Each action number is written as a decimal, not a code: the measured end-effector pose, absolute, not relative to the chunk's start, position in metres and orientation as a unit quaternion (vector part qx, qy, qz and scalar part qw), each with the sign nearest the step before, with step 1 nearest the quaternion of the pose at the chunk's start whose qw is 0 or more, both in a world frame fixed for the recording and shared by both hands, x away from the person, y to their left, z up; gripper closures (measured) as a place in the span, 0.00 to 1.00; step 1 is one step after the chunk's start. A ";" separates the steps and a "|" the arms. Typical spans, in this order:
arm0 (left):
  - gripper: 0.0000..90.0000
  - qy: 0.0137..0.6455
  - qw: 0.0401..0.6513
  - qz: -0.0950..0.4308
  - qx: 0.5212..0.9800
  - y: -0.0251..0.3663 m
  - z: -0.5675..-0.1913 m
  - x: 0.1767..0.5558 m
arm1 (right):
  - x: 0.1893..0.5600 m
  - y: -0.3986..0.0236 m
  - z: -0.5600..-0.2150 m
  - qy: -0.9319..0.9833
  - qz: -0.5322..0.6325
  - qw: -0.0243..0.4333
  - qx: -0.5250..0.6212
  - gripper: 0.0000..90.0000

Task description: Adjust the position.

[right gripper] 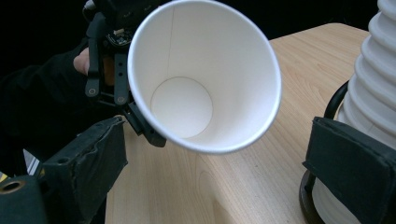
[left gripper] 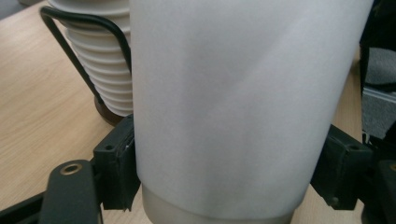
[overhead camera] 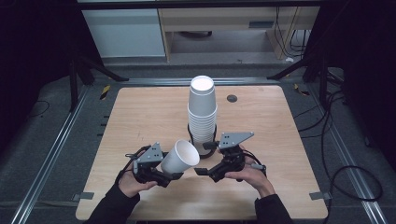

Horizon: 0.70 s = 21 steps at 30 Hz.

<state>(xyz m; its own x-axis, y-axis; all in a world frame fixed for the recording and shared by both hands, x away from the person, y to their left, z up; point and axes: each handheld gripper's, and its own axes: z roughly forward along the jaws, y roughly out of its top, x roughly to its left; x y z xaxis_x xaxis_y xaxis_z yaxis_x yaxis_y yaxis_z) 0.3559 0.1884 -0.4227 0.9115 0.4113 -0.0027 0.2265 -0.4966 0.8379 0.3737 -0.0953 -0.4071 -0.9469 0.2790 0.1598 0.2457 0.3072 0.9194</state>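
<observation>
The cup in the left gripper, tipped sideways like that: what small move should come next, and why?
Probably turn the cup upright. The left gripper is clamped on its wall, and its open mouth points sideways at the open right gripper. The stack stands in a wire holder just behind, so a level cup could go onto the table or the stack.

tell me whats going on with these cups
A person works at a wooden table with a gripper in each hand. The left gripper holds a single white paper cup, tilted with its mouth toward the right gripper, which is open. A tall stack of paper cups stands in a black wire holder just beyond.
</observation>
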 end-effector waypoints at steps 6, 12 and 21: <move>0.25 0.188 0.509 0.092 0.835 0.189 -0.418 0.353 | 0.374 -0.093 -0.409 0.799 0.578 -0.001 0.165 0.06; 0.25 0.176 0.514 0.089 0.835 0.177 -0.420 0.348 | 0.373 -0.087 -0.411 0.795 0.585 -0.018 0.160 0.06; 0.25 0.162 0.502 0.085 0.845 0.165 -0.425 0.343 | 0.370 -0.076 -0.415 0.797 0.584 -0.028 0.152 0.06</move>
